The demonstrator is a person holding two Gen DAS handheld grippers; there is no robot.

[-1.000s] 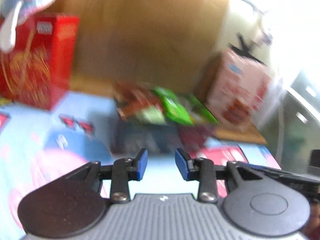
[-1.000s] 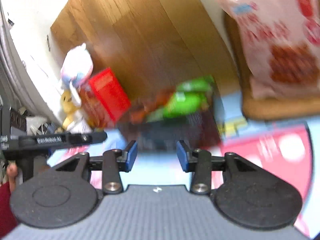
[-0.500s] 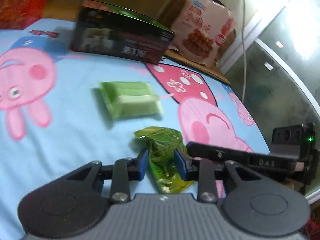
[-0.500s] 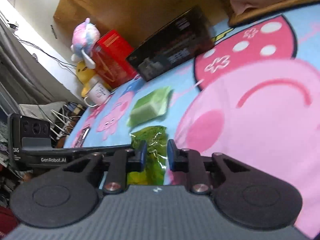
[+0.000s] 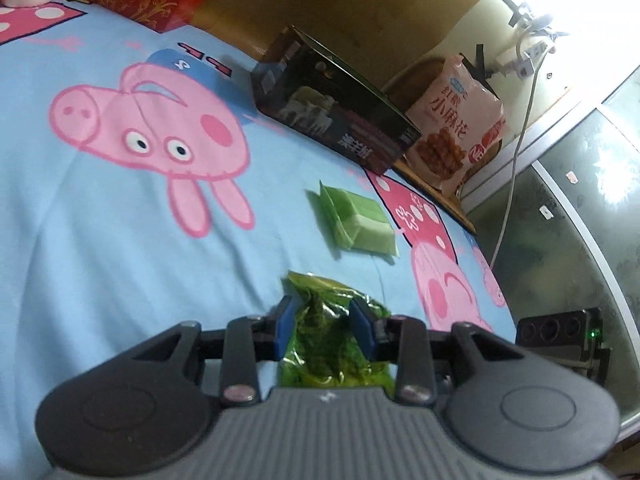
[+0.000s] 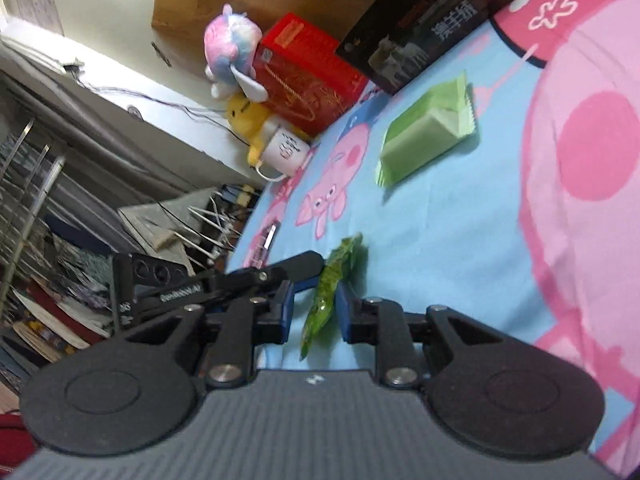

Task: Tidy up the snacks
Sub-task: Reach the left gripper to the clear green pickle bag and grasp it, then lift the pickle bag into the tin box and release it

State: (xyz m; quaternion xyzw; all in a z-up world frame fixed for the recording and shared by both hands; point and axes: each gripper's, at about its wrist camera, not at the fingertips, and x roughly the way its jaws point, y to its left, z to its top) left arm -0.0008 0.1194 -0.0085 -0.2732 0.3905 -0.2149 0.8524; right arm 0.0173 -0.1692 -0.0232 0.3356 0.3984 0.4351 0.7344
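Note:
A shiny green snack packet (image 5: pixel 328 332) lies crumpled on the blue cartoon sheet (image 5: pixel 120 260). My left gripper (image 5: pixel 324 330) is open with its blue pads astride the packet, which spreads wider than the gap beneath them. In the right wrist view the same packet (image 6: pixel 326 300) shows edge-on inside my right gripper (image 6: pixel 314 312). Its jaws are opening: one pad is at the packet, the other stands clear of it. A pale green wrapped bar (image 5: pixel 356 224) lies a little farther on. Behind it stands a black box (image 5: pixel 332 120).
A red box (image 6: pixel 308 76), plush toys (image 6: pixel 236 48) and a white mug (image 6: pixel 284 152) stand at the bed's far corner. A pink snack bag (image 5: pixel 456 120) leans on a wooden ledge near a glass panel. Cluttered shelves (image 6: pixel 60 240) lie past the bed's edge.
Both grippers dropped from facing the black box down to the sheet and closed in around the shiny green packet. The right jaws stand narrower than a second ago.

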